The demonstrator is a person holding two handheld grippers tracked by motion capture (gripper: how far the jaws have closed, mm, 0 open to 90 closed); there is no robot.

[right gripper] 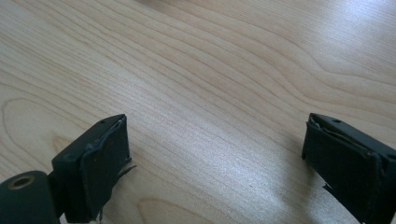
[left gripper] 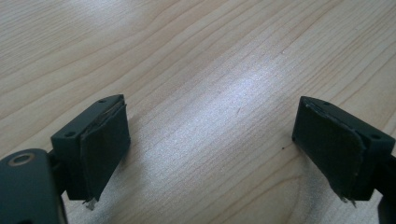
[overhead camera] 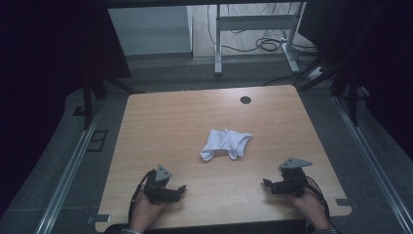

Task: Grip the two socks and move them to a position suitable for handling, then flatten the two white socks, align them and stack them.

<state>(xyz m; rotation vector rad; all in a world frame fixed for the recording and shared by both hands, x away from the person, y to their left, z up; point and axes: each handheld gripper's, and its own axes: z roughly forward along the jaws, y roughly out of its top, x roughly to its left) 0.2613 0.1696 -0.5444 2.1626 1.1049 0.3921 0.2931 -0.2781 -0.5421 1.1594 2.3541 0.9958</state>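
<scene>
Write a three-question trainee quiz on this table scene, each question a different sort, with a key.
1. True or false: the white cloth lies crumpled between and beyond the two grippers.
2. The left gripper is: A) open, B) shut on the cloth, C) shut on nothing.
3. Fill in: the dark round hole sits near the table's ____ edge.

Key: 1 true; 2 A; 3 far. The right gripper is open too, over bare wood.

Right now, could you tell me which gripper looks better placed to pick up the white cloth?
Neither clearly: the white cloth lies mid-table between the open left gripper and open right gripper; its near corner points left, so perhaps left.
</scene>
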